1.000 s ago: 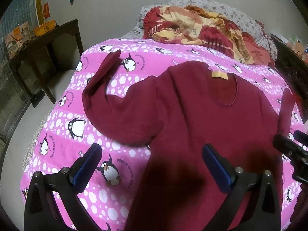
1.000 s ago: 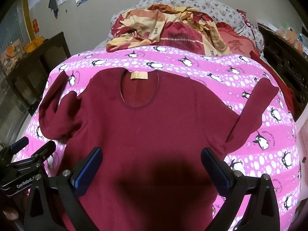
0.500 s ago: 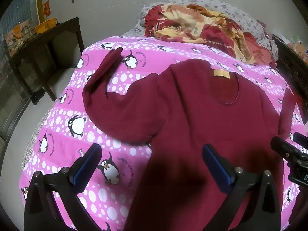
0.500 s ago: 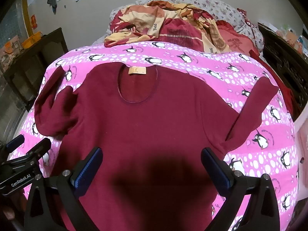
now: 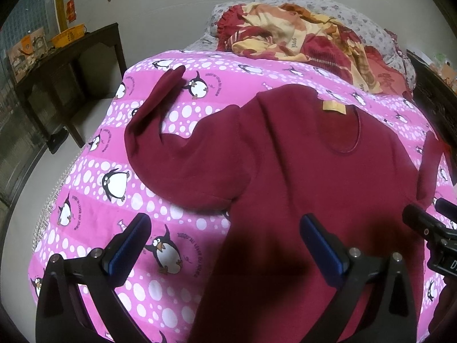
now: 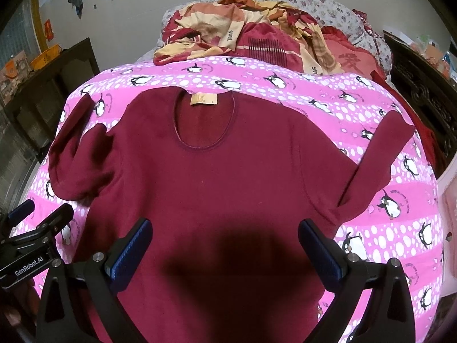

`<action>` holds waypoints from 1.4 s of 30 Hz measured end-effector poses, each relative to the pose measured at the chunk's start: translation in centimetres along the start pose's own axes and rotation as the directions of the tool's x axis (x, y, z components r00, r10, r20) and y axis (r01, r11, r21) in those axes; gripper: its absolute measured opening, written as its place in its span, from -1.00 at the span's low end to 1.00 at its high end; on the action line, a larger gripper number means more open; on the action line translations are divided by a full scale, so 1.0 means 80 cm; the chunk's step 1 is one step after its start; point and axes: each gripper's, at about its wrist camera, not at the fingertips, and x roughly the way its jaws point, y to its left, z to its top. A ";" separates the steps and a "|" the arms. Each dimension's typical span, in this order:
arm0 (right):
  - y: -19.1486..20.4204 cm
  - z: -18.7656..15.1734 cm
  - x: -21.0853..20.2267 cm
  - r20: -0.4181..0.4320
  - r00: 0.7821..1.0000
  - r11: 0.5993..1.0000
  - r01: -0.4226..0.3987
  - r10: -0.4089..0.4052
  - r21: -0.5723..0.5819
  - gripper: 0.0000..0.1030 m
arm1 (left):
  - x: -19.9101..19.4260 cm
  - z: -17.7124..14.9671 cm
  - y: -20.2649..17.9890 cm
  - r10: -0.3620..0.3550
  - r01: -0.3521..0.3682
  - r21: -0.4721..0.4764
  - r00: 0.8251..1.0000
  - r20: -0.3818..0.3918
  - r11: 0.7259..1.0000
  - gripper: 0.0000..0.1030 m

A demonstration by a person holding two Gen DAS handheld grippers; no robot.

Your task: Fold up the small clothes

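Note:
A dark red long-sleeved top point(image 5: 300, 177) lies flat, front up, on a pink penguin-print bedspread point(image 5: 94, 208), collar with a tan label point(image 5: 334, 107) at the far end. It also shows in the right wrist view point(image 6: 217, 180). Its left sleeve point(image 5: 154, 114) bends away toward the far left; its right sleeve point(image 6: 374, 160) angles out to the right. My left gripper point(image 5: 225, 243) is open and empty above the top's lower left edge. My right gripper point(image 6: 225, 245) is open and empty above the lower body.
A heap of red and yellow bedding point(image 6: 257, 37) lies at the head of the bed. A dark wooden table point(image 5: 71, 57) with an orange basket stands at the left by the wall. Dark furniture point(image 6: 422, 85) stands at the right of the bed.
Both views have drifted slightly, so the top sits a little lower and nearer in the frames. Both grippers stay open and empty.

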 end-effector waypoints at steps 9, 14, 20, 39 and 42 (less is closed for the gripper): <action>0.000 0.001 0.007 -0.014 1.000 1.000 0.001 -0.001 -0.002 1.00 | 0.004 -0.001 0.001 0.001 -0.001 -0.002 1.000 -0.010 1.000 1.00; 0.003 0.000 0.010 -0.024 1.000 1.000 0.002 -0.003 -0.010 1.00 | 0.005 -0.002 0.001 0.001 -0.001 0.001 1.000 -0.012 1.000 1.00; 0.007 0.000 0.011 -0.027 1.000 1.000 0.005 -0.005 -0.018 1.00 | 0.006 -0.002 0.002 0.001 -0.001 -0.005 1.000 -0.011 1.000 1.00; 0.015 0.001 0.022 -0.046 0.999 0.999 0.006 -0.007 -0.035 1.00 | 0.011 0.002 0.013 0.005 -0.006 -0.013 1.000 -0.019 1.000 1.00; 0.020 0.003 0.026 -0.051 0.999 0.999 0.002 -0.005 -0.050 1.00 | 0.012 0.009 0.023 0.002 -0.003 -0.023 1.000 -0.015 1.000 1.00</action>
